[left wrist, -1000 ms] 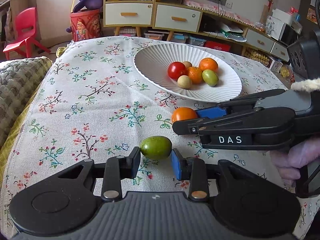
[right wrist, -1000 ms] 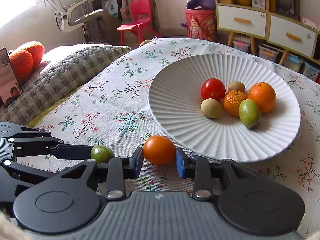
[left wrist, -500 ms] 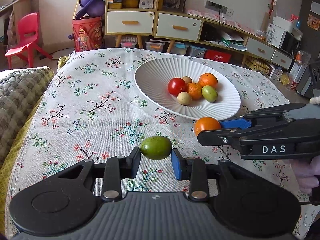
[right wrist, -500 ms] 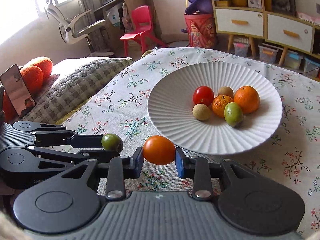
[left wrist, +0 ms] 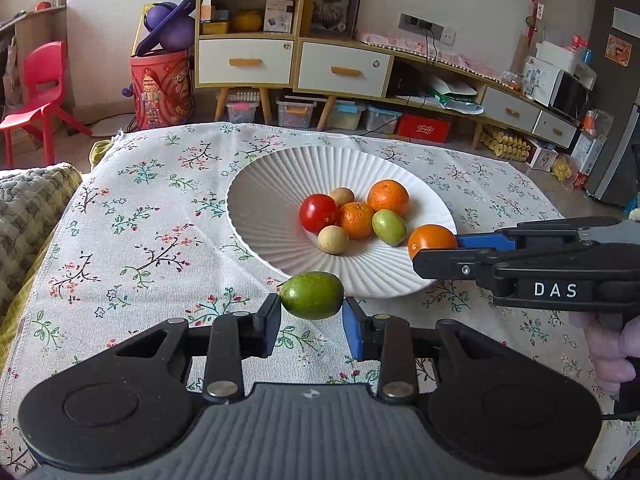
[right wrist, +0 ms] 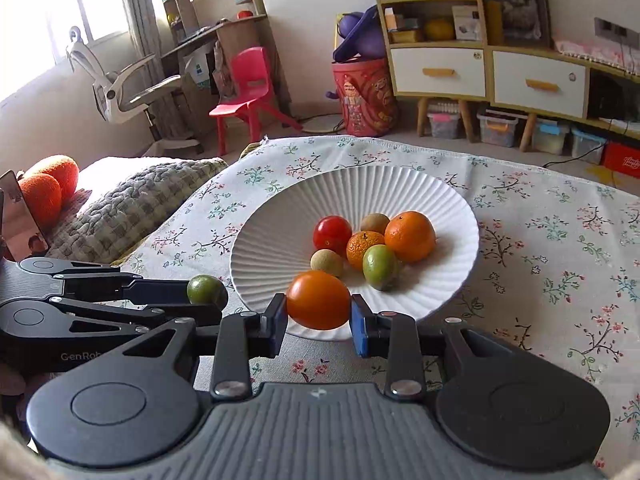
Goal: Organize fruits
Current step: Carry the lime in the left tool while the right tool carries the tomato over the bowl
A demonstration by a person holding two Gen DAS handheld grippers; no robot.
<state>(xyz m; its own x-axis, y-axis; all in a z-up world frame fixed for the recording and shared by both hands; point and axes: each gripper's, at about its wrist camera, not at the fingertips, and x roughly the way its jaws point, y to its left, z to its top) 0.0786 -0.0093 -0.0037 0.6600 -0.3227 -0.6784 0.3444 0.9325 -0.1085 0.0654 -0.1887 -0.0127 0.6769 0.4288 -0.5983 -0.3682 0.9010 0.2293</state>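
Since earlier frames: both fruits lifted off floral cloth (left wrist: pixel 132 240), carried toward white ribbed plate (left wrist: pixel 260 200). Left gripper (left wrist: pixel 311 322) clamped on green fruit (left wrist: pixel 312 295), pinched between pads, hanging over plate's near rim. Right gripper (right wrist: pixel 319 322) clamped on orange tomato (right wrist: pixel 318 300), same pinch, above near edge of plate. Plate holds red tomato (left wrist: pixel 319 213), two oranges, green fruit, two small tan fruits.

Daylight floods in from the window (right wrist: pixel 60 12) at ten o'clock, blown out to white glare there. The white plate (left wrist: pixel 256 196) shows soft shadows under its fruit. Both views stay sharp centrally, while fisheye distortion bends the cabinet (left wrist: pixel 248 24) toward the edges.
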